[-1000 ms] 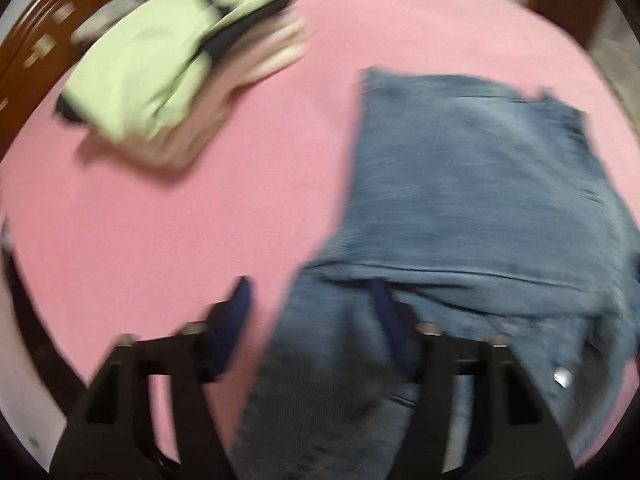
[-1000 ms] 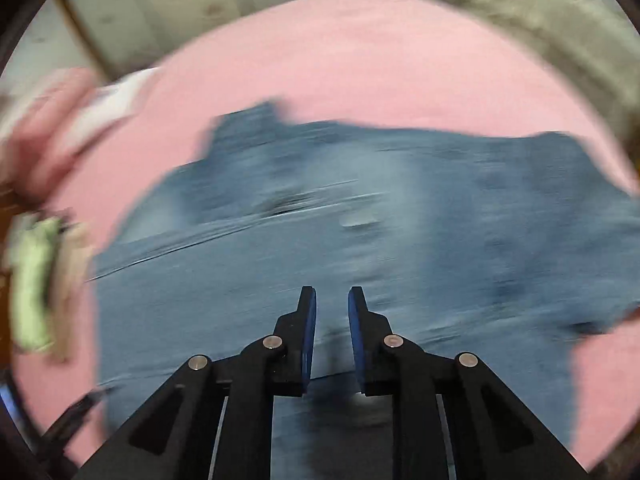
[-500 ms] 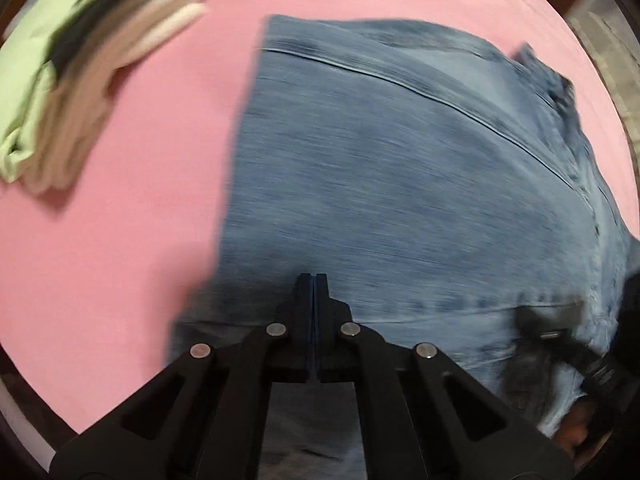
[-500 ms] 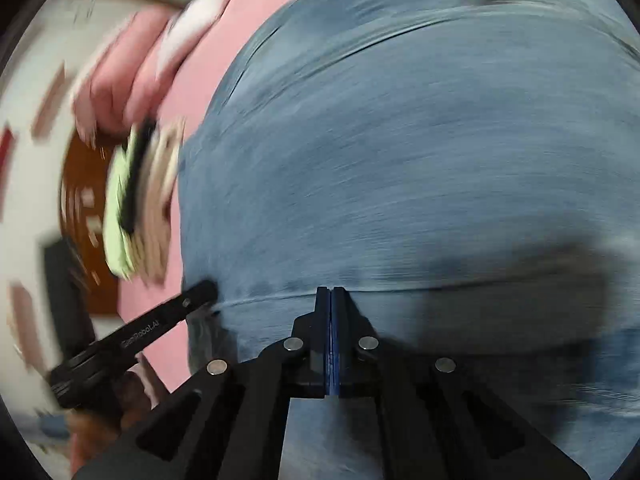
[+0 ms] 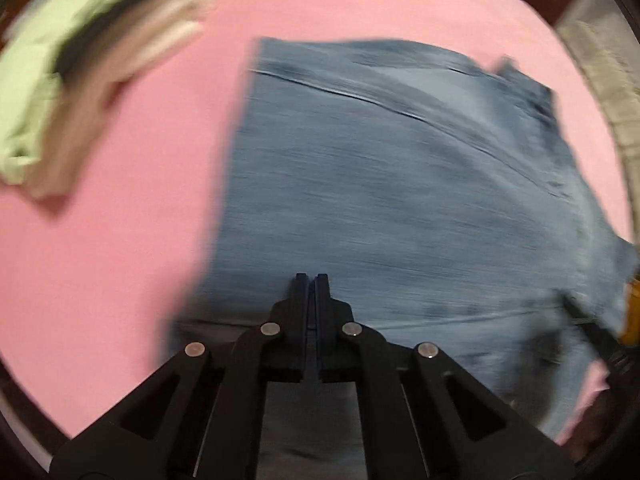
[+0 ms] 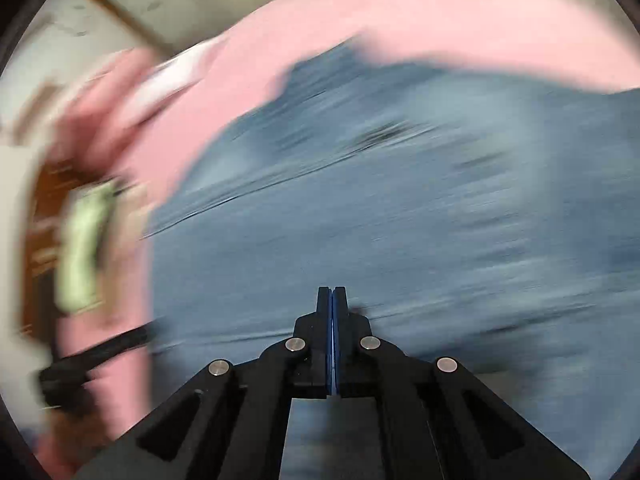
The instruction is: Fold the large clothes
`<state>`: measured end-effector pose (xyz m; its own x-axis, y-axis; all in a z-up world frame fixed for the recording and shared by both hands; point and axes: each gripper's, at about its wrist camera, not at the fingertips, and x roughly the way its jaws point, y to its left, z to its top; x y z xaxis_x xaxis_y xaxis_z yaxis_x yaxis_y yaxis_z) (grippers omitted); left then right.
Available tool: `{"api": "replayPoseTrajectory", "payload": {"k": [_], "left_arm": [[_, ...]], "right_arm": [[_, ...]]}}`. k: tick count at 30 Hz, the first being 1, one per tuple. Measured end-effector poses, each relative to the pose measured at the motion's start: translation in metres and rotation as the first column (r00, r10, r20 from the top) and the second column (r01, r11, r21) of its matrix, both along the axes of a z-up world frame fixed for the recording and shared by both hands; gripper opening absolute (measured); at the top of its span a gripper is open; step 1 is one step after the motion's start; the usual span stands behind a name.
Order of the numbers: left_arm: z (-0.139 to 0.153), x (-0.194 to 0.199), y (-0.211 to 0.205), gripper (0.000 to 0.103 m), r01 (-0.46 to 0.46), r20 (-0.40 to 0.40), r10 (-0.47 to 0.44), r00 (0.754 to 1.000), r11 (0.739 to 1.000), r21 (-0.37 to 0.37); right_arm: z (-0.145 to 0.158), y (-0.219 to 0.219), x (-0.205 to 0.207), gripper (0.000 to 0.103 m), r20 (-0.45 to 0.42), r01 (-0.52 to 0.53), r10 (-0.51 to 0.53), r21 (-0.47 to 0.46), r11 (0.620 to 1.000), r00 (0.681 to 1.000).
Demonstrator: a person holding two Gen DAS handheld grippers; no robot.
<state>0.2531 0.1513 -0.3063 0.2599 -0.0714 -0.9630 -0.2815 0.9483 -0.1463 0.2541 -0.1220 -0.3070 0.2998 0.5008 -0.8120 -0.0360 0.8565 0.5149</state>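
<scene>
No legible writing on jeans (image 5: 400,184)

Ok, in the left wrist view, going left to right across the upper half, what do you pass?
Stack of folded clothes → bare pink bed sheet → blue jeans → pink sheet again at the right edge.
</scene>
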Motion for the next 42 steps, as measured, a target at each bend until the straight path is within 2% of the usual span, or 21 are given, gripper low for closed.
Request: {"api": "replayPoseTrajectory", "payload": {"k": [2, 5, 8, 12, 14, 15, 16, 19, 20, 22, 24, 27, 30, 31, 32, 33, 34, 35, 36, 39, 42], "left_arm": [[-0.005, 0.008, -0.026, 0.000, 0.059, 0.001, -0.059, 0.998, 0.998, -0.022], [-0.009, 0.026, -0.039, 0.000, 0.086, 0.016, -0.087, 0.996, 0.995, 0.051], [-0.016, 0.052, -0.022, 0.000, 0.038, 0.039, -0.039, 0.998, 0.999, 0.013], [-0.014, 0.084, 0.015, 0.000, -0.014, 0.088, 0.008, 0.996, 0.997, 0.072], [-0.014, 0.097, 0.041, 0.000, -0.047, 0.107, 0.037, 0.994, 0.994, 0.101], [-0.015, 0.100, 0.052, 0.000, -0.070, 0.108, 0.059, 0.992, 0.993, 0.096], [-0.015, 0.103, 0.064, 0.000, -0.098, 0.113, 0.088, 0.990, 0.992, 0.082], [-0.023, 0.114, 0.090, 0.000, -0.170, 0.117, 0.163, 0.980, 0.984, 0.049], [-0.027, 0.116, 0.094, 0.000, -0.183, 0.102, 0.179, 0.979, 0.983, 0.026], [-0.030, 0.117, 0.095, 0.000, -0.213, 0.102, 0.210, 0.972, 0.977, 0.019], [-0.026, 0.117, 0.090, 0.000, -0.221, 0.116, 0.213, 0.970, 0.974, 0.055], [-0.009, 0.114, 0.074, 0.000, -0.223, 0.113, 0.208, 0.972, 0.965, 0.140], [0.015, 0.107, 0.066, 0.000, -0.212, 0.142, 0.191, 0.971, 0.965, 0.152], [0.021, 0.099, 0.061, 0.002, -0.200, 0.143, 0.179, 0.973, 0.967, 0.156], [0.026, 0.092, 0.055, 0.011, -0.185, 0.133, 0.164, 0.977, 0.969, 0.166], [0.030, 0.086, 0.050, 0.021, -0.168, 0.120, 0.148, 0.982, 0.970, 0.178], [0.033, 0.067, 0.044, 0.048, -0.141, 0.105, 0.122, 0.987, 0.971, 0.193], [0.036, 0.059, 0.039, 0.070, -0.124, 0.101, 0.105, 0.989, 0.971, 0.203], [0.039, 0.049, 0.035, 0.075, -0.114, 0.103, 0.093, 0.990, 0.971, 0.210], [0.039, 0.008, 0.015, 0.077, -0.063, 0.078, 0.049, 0.996, 0.979, 0.192], [0.032, -0.017, 0.008, 0.077, -0.025, 0.029, 0.021, 0.999, 0.989, 0.149]], "right_arm": [[-0.016, 0.041, 0.008, 0.000, -0.048, -0.089, 0.098, 0.168, 0.982, 0.994], [-0.028, 0.074, 0.025, 0.000, -0.041, -0.128, 0.135, 0.149, 0.980, 0.990], [-0.037, 0.063, 0.055, 0.000, -0.024, -0.041, 0.043, 0.088, 0.995, 0.999], [-0.055, 0.010, 0.106, 0.000, -0.047, 0.044, -0.037, 0.173, 0.984, 0.998], [-0.051, -0.024, 0.121, 0.000, 0.007, 0.111, -0.112, 0.097, 0.989, 0.994], [-0.050, -0.045, 0.127, 0.000, 0.017, 0.167, -0.168, 0.029, 0.985, 0.986], [-0.049, -0.074, 0.130, 0.000, 0.033, 0.267, -0.265, -0.082, 0.960, 0.964], [-0.055, -0.130, 0.133, 0.000, -0.008, 0.373, -0.373, 0.028, 0.927, 0.928], [-0.057, -0.135, 0.136, 0.000, -0.027, 0.360, -0.359, 0.056, 0.931, 0.933], [-0.053, -0.123, 0.142, 0.000, 0.013, 0.306, -0.306, -0.018, 0.952, 0.952], [-0.047, -0.102, 0.144, 0.000, 0.054, 0.273, -0.269, -0.122, 0.954, 0.962], [-0.037, -0.084, 0.136, 0.000, 0.070, 0.286, -0.278, -0.174, 0.942, 0.958], [-0.022, -0.069, 0.122, 0.010, 0.060, 0.278, -0.273, -0.131, 0.952, 0.960], [-0.016, -0.063, 0.114, 0.019, 0.067, 0.265, -0.258, -0.123, 0.956, 0.964], [-0.010, -0.055, 0.105, 0.027, 0.073, 0.250, -0.243, -0.127, 0.960, 0.967], [-0.004, -0.050, 0.093, 0.047, 0.074, 0.235, -0.227, -0.133, 0.963, 0.971], [0.000, -0.042, 0.083, 0.064, 0.071, 0.213, -0.205, -0.138, 0.967, 0.976], [0.002, -0.034, 0.075, 0.069, 0.066, 0.198, -0.190, -0.136, 0.971, 0.979], [0.002, -0.024, 0.068, 0.075, 0.056, 0.174, -0.168, -0.132, 0.976, 0.984], [0.007, -0.006, 0.031, 0.088, 0.014, 0.105, -0.104, -0.150, 0.983, 0.994], [0.009, 0.018, -0.002, 0.089, 0.012, 0.068, -0.067, -0.187, 0.980, 0.998]]}}
